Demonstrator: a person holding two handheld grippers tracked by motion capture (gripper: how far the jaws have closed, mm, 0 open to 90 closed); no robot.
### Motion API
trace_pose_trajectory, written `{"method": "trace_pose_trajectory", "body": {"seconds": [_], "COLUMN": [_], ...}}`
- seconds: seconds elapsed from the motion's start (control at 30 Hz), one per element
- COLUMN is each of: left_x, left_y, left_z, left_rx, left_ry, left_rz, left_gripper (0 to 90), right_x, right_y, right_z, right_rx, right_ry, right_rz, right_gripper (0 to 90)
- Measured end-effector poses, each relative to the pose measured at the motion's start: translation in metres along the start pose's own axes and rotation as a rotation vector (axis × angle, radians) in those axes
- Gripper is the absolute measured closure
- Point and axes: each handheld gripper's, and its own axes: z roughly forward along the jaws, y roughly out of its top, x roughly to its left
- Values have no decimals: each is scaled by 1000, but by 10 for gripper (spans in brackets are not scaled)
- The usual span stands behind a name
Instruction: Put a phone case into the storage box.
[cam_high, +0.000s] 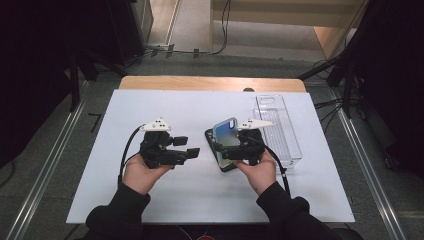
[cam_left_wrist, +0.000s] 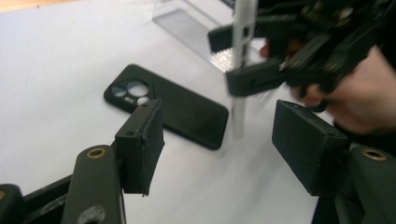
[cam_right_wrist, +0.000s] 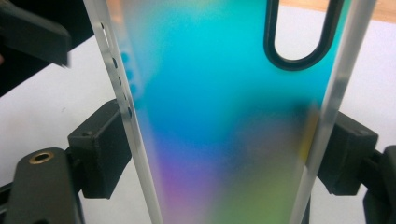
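Note:
My right gripper is shut on an iridescent phone case with clear edges, held tilted up on its end. In the right gripper view the pads press both long edges of the case, and the gripper spans its width. A black phone case lies flat on the white mat just left of it, its camera cut-outs at the far end. My left gripper stands open to the left with nothing between its jaws. It faces the right gripper and the edge-on iridescent case.
A clear plastic tray lies at the right of the white mat, beyond the right hand. The wooden table edge shows at the back. Dark stands and cables flank the table on the floor.

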Motion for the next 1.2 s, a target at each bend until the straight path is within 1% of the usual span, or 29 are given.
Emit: {"method": "trace_pose_trajectory", "body": {"seconds": [0.03, 0.1, 0.13, 0.23, 0.37, 0.43, 0.47, 0.6, 0.67, 0.73, 0.77, 0.97, 1.0, 1.03, 1.2], "left_x": [1, 3, 3, 5, 10, 12, 13, 19, 20, 22, 23, 29, 29, 30, 31], "left_y": [-2, -5, -6, -10, -18, -24, -27, -38, -43, -47, -49, -58, -60, -62, -69], "left_z": [1, 3, 4, 6, 7, 7, 7, 6, 5, 4, 3, -1, -2, -2, -3], "left_rx": [10, 13, 20, 25, 30, 36, 41, 66, 82, 96, 101, 118, 120, 123, 157], "left_ry": [3, -7, -19, -26, -41, -41, -42, -29, -18, -14, -19, -18, -21, -20, -16], "left_rz": [7, 10, 3, -2, 3, 6, 3, 14, 25, 32, 34, 28, 23, 27, 24], "left_gripper": [342, 323, 290, 290, 290, 290, 289, 290, 289, 289, 289, 289, 289, 289, 290], "right_x": [0, -2, -4, -5, -8, -8, -9, -9, -10, -11, -11, -12, -13, -13, -17], "right_y": [0, 1, 1, 1, 2, 2, 3, 4, 4, 4, 4, 6, 7, 7, 9], "right_z": [0, -3, -5, -7, -10, -11, -13, -15, -16, -16, -17, -20, -22, -22, -28], "right_rx": [0, -9, -9, 3, 14, 17, 10, 4, 6, 9, 12, 11, 14, 14, 16], "right_ry": [0, 12, 35, 47, 78, 85, 91, 100, 106, 111, 113, 117, 123, 123, 131], "right_rz": [0, -5, -6, -9, -11, -19, -25, -20, -21, -24, -25, -42, -46, -46, -46], "right_gripper": [152, 152, 152, 152, 152, 153, 153, 153, 153, 152, 153, 153, 153, 153, 152]}}
